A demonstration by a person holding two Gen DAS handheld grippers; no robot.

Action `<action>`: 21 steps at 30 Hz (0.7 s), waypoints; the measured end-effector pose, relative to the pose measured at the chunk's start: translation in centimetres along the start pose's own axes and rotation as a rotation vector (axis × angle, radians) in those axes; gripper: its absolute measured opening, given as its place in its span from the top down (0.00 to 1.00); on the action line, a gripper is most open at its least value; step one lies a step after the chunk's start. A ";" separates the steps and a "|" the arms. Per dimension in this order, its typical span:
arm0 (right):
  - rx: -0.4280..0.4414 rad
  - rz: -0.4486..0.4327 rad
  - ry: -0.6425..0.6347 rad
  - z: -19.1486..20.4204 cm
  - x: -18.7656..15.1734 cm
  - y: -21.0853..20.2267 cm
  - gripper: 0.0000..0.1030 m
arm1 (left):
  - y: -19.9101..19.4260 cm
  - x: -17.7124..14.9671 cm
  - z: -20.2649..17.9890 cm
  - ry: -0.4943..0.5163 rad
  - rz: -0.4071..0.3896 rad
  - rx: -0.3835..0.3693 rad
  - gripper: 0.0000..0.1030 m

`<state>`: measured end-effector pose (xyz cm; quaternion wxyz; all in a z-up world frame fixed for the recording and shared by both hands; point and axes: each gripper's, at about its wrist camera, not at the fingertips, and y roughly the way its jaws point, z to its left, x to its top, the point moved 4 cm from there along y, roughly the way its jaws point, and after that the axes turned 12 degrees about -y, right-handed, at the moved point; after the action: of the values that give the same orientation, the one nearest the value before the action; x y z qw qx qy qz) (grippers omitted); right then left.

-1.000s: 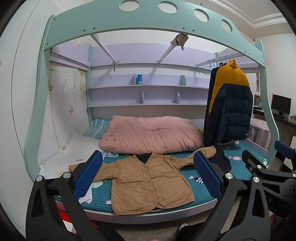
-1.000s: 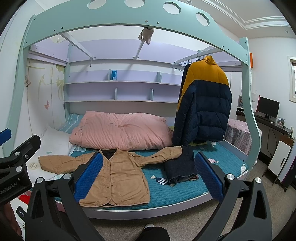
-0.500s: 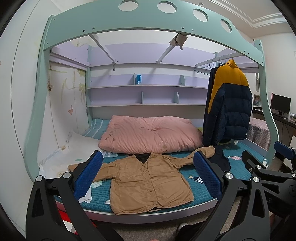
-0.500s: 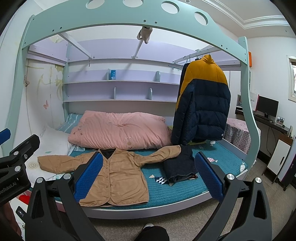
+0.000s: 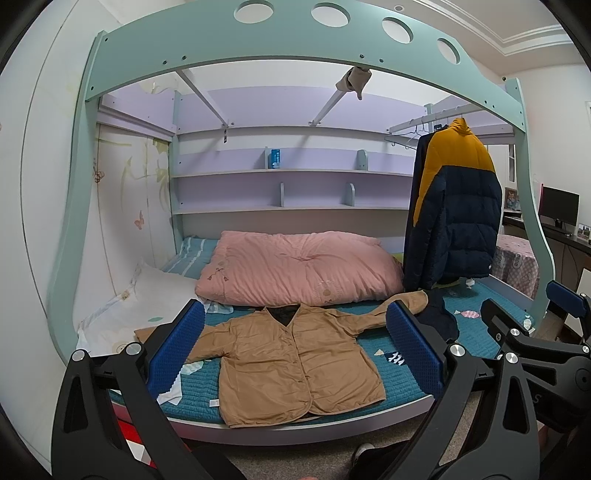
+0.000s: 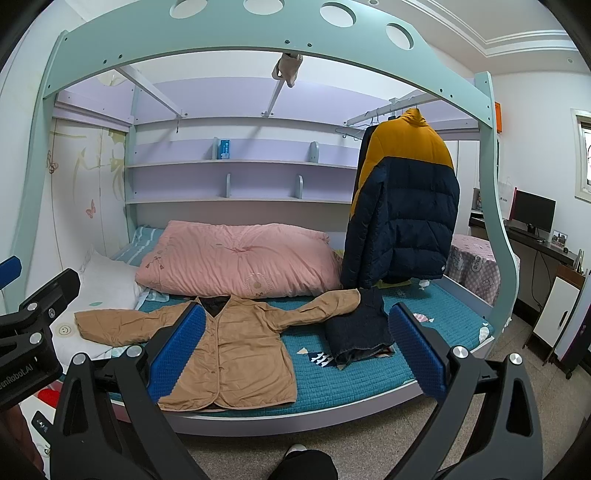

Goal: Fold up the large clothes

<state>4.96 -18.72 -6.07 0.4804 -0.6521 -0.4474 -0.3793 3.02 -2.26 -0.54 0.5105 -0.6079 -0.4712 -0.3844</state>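
A tan button-front jacket (image 5: 291, 354) lies flat, front up, sleeves spread, on the teal bed mat (image 5: 476, 328); it also shows in the right wrist view (image 6: 236, 347). My left gripper (image 5: 293, 350) is open and empty, held off the bed's front edge, facing the jacket. My right gripper (image 6: 291, 349) is open and empty, also in front of the bed, to the right of the left gripper. A folded dark denim garment (image 6: 358, 328) lies beside the jacket's right sleeve.
A pink quilt (image 5: 299, 266) lies behind the jacket. A navy and yellow puffer coat (image 6: 402, 206) hangs from a rail at the right. A white pillow (image 6: 103, 284) is at the left. The mint bunk frame (image 6: 236, 33) arches overhead. A desk with a monitor (image 6: 532, 214) stands far right.
Both views have drifted slightly; the bed and jacket sit a touch closer and lower. Both grippers stay open and empty.
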 end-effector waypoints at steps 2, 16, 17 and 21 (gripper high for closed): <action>0.000 0.001 0.000 0.1 0.2 0.0 0.07 | 0.0 0.0 0.0 -0.001 0.000 -0.001 0.04; 0.000 0.000 0.001 0.0 0.1 0.0 0.07 | -0.1 0.1 -0.3 0.000 -0.002 -0.002 0.04; -0.001 0.001 0.000 0.1 0.2 0.0 0.07 | -0.2 0.1 -0.4 0.001 -0.002 -0.002 0.04; -0.003 0.000 0.001 -0.2 0.0 -0.1 0.07 | -0.1 0.0 -0.3 0.001 -0.002 -0.002 0.04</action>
<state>4.87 -18.90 -5.96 0.4796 -0.6525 -0.4468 -0.3802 2.90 -2.57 -0.42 0.5098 -0.6078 -0.4712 -0.3856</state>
